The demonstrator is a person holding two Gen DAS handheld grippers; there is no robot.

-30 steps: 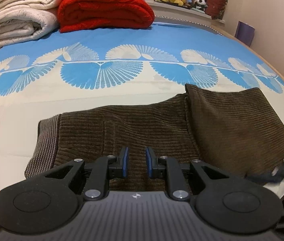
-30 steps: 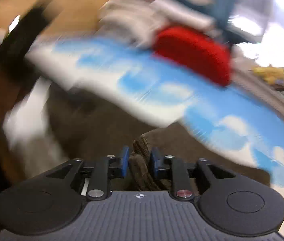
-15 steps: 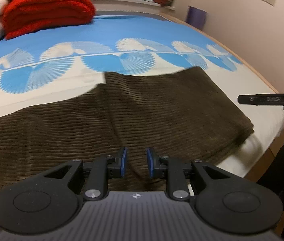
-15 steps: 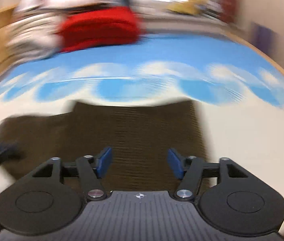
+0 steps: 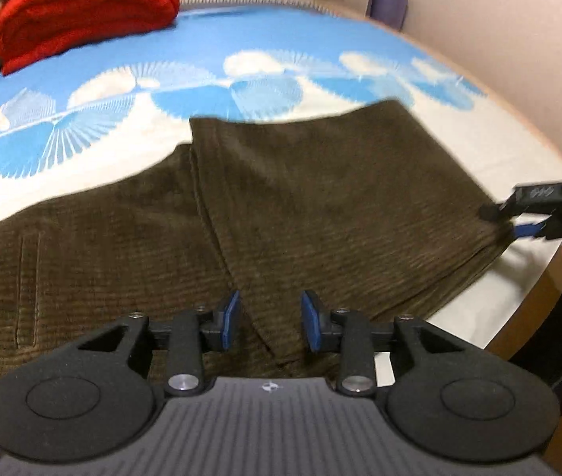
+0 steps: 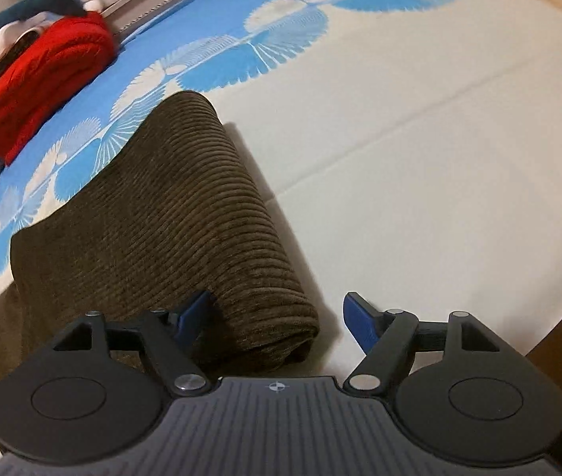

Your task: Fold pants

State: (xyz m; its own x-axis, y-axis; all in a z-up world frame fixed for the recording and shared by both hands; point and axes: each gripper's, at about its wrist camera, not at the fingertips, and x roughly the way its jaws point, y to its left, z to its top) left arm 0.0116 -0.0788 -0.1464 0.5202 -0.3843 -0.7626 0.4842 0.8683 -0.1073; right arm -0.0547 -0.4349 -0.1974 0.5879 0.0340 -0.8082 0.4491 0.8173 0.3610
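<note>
Brown corduroy pants (image 5: 320, 206) lie folded over on a bed sheet (image 6: 419, 127), both grippers parted above them.

Nearest in the left wrist view, the left gripper (image 5: 269, 319) hangs over the near edge of the pants, its jaws opening, with the edge of the folded-over layer running between the blue pads and neither pad pressing it. In the right wrist view the right gripper (image 6: 277, 319) has its jaws spread wide and opening, the rounded fold at the right end of the pants lying between the pads, close to the left pad and clear of the right. Farther off, a folded red blanket (image 5: 82, 12) rests at the far left of the bed.
</note>
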